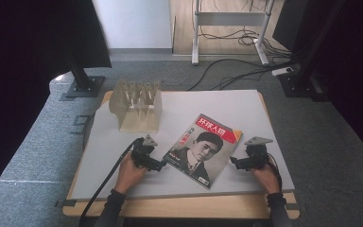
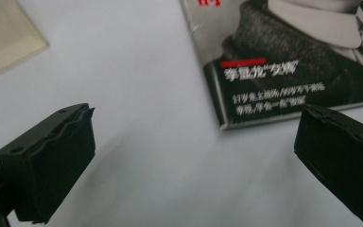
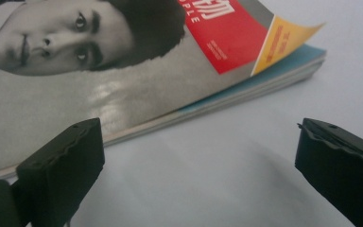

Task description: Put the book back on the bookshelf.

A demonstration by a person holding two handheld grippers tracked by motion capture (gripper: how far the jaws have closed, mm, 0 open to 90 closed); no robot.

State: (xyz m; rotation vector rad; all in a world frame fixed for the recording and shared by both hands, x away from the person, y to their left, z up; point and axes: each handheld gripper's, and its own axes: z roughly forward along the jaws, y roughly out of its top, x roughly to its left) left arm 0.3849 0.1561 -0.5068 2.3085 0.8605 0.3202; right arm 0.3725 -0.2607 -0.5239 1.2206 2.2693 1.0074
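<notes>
from above i see my left tool (image 1: 157, 163) and right tool (image 1: 235, 162) flanking the magazine (image 1: 202, 147), both released; the right gripper view reveals its curled yellow corner (image 3: 288, 35).

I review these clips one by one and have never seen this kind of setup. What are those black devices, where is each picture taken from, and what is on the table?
A person holds a two-jaw hand tool in each hand: the left gripper and the right gripper. The high view looks down from above the table. Each gripper view comes from a camera riding on that tool, looking along its black jaws. A magazine lies flat between the tools, and a beige slotted rack stands behind it to the left. Both pairs of jaws stand wide apart beside the magazine's edges; nothing is held.
</notes>
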